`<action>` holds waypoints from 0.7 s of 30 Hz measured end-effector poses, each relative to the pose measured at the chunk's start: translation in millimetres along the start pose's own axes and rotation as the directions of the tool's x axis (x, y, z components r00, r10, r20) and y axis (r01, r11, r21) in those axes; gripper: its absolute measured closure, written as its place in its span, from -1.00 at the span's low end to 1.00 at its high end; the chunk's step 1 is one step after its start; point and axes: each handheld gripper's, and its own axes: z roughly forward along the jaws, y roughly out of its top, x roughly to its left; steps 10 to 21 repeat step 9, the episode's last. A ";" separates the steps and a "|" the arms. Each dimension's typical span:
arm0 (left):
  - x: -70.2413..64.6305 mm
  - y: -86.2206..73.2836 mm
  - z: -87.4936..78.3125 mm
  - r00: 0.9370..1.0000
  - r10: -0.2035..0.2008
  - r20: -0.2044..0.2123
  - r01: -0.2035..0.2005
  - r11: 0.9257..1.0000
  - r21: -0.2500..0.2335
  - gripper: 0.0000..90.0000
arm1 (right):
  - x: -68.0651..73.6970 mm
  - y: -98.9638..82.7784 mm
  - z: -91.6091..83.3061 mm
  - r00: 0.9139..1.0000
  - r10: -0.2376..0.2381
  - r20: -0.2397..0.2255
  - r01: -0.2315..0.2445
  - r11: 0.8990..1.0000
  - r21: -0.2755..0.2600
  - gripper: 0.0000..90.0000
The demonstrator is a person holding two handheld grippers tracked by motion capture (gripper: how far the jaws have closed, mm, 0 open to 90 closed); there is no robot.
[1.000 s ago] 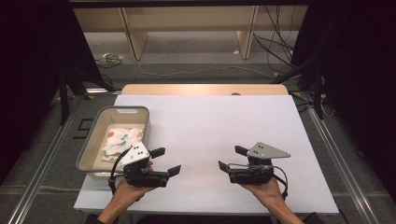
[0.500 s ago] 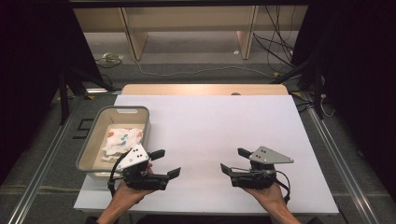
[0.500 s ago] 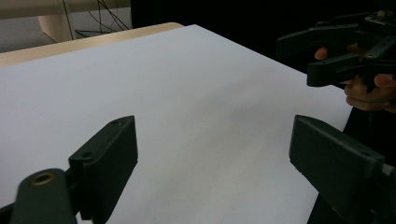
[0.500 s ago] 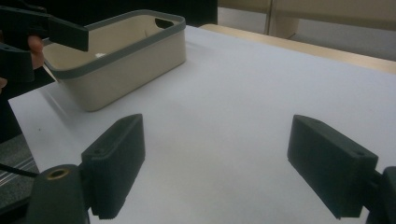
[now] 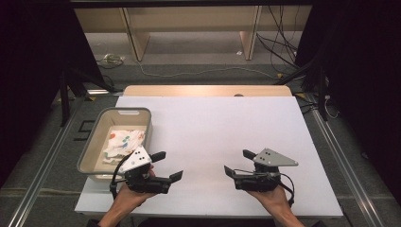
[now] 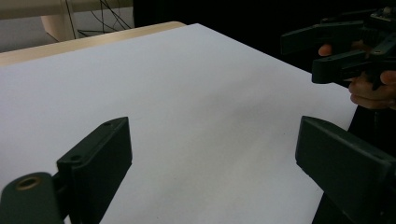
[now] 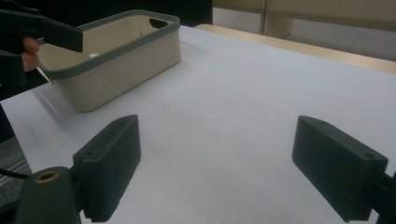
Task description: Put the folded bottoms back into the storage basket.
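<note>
My left gripper (image 5: 167, 165) hovers over the near left part of the white table sheet (image 5: 213, 127), held in a hand and pointing right. It is open with nothing between its jaws, which have just been opening. My right gripper (image 5: 239, 162) faces it from the near right, also open and bare, and its jaws have just been opening too. In the left gripper view my left gripper (image 6: 219, 163) frames bare sheet, with the right gripper (image 6: 336, 51) at the top right. In the right gripper view my right gripper (image 7: 219, 158) also frames bare sheet.
A beige bin with a grey rim (image 5: 94, 142) stands at the sheet's left edge, just behind my left hand, with a white patterned cloth (image 5: 124, 144) lying in it. The bin (image 7: 121, 60) appears in the right gripper view. A wooden strip (image 5: 203, 90) borders the far edge.
Both hands keep their places near the front edge. The jaws of both grippers stand slightly wider apart than before.
</note>
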 end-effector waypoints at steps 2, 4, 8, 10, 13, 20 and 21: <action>0.6 0.0 -0.1 1.000 0.000 -0.001 0.000 1.000 -0.002 -0.76 | -0.4 0.3 0.3 1.000 -0.002 0.000 0.002 1.000 -0.002 -0.63; 1.4 -0.1 -0.1 1.000 -0.002 -0.003 0.002 1.000 -0.001 -0.77 | -0.7 0.5 0.8 1.000 -0.001 0.000 0.001 1.000 -0.002 -0.63; 2.9 -0.2 0.3 1.000 -0.008 -0.006 0.008 1.000 -0.003 -0.77 | -0.6 0.1 3.3 1.000 -0.001 -0.003 0.002 1.000 0.004 -0.63; 3.1 -0.3 0.3 1.000 -0.007 -0.006 0.007 1.000 -0.003 -0.77 | -0.3 0.0 3.7 1.000 -0.003 -0.002 0.003 1.000 0.005 -0.63; 3.1 -0.3 0.3 1.000 -0.007 -0.006 0.007 1.000 -0.003 -0.77 | -0.3 0.0 3.7 1.000 -0.003 -0.002 0.003 1.000 0.005 -0.63; 3.1 -0.3 0.3 1.000 -0.007 -0.006 0.007 1.000 -0.003 -0.77 | -0.3 0.0 3.7 1.000 -0.003 -0.002 0.003 1.000 0.005 -0.63; 3.1 -0.3 0.3 1.000 -0.007 -0.006 0.007 1.000 -0.003 -0.77 | -0.3 0.0 3.7 1.000 -0.003 -0.002 0.003 1.000 0.005 -0.63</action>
